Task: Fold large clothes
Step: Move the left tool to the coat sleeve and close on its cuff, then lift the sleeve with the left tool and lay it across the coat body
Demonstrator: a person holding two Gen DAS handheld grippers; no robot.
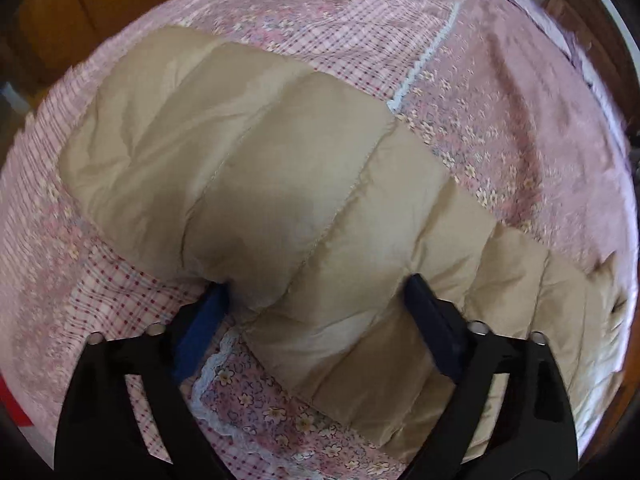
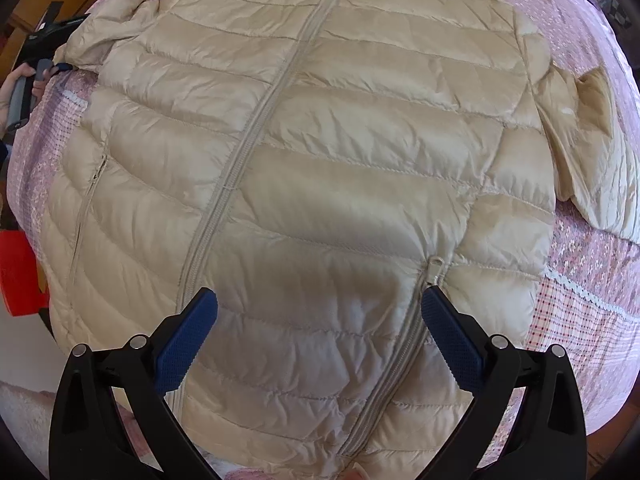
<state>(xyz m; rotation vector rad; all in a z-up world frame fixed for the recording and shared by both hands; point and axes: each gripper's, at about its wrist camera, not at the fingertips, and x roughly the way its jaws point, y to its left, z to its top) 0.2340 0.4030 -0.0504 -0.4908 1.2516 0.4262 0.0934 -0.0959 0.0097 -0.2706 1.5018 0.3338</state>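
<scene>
A beige quilted puffer jacket (image 2: pixel 320 140) lies spread front-up on the bed, its centre zip running from top to bottom left. Its sleeve (image 1: pixel 248 168) stretches across the left wrist view. My left gripper (image 1: pixel 318 294) points down with its jaws wide, straddling the sleeve. The blue pads (image 1: pixel 200 328) touch the fabric's edges without visibly squeezing it. My right gripper (image 2: pixel 320 300) hangs open over the jacket's lower front. A pocket zip pull (image 2: pixel 434 270) sits just off its right fingertip. The other sleeve (image 2: pixel 588 148) lies folded at the right.
A pink floral and checked bedspread (image 1: pixel 500 128) with a white lace strip (image 1: pixel 424 56) covers the bed. In the right wrist view a person's hand (image 2: pixel 16 84) holds the other gripper at the far left. A red object (image 2: pixel 18 268) and a white fluffy rug (image 2: pixel 24 412) lie beside the bed.
</scene>
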